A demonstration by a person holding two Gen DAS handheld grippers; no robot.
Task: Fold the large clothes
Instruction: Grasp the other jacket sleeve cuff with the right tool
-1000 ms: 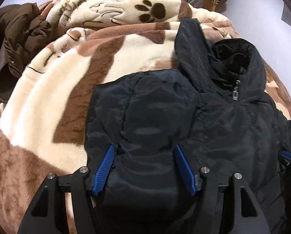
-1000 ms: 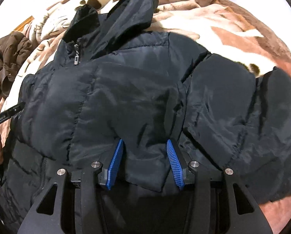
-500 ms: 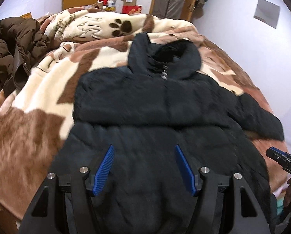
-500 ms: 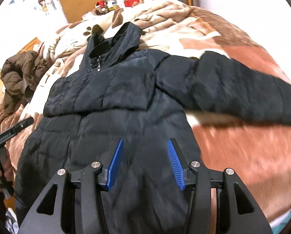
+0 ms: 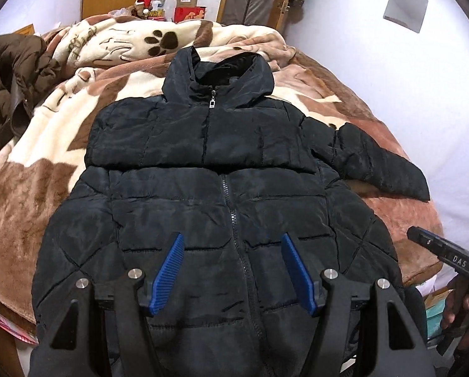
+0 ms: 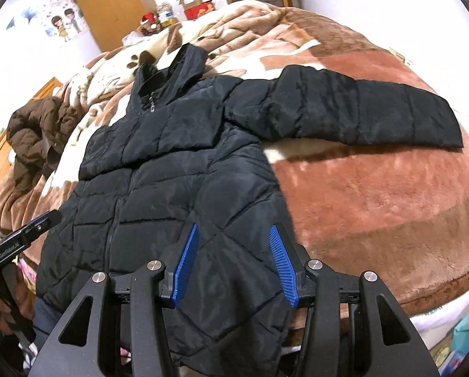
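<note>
A black hooded puffer jacket (image 5: 222, 194) lies front up on the bed, zipped, hood at the far end. It also shows in the right wrist view (image 6: 159, 169). Its right sleeve (image 6: 353, 110) stretches out flat to the right; the left sleeve lies folded across the chest (image 5: 171, 144). My left gripper (image 5: 231, 245) is open and empty, held above the jacket's lower front. My right gripper (image 6: 234, 235) is open and empty above the jacket's lower right hem. Each gripper shows at the edge of the other's view, the right one (image 5: 444, 254) and the left one (image 6: 18, 238).
A brown and cream paw-print blanket (image 5: 46, 144) covers the bed. A brown jacket (image 5: 8, 75) lies heaped at the far left. Boxes and small items (image 5: 184, 9) stand beyond the bed by a wooden door. The bed's near edge drops off at the right (image 6: 423, 301).
Both grippers have pulled back and up from close over the jacket's chest to above its lower hem. The whole jacket now shows. Both stayed open.
</note>
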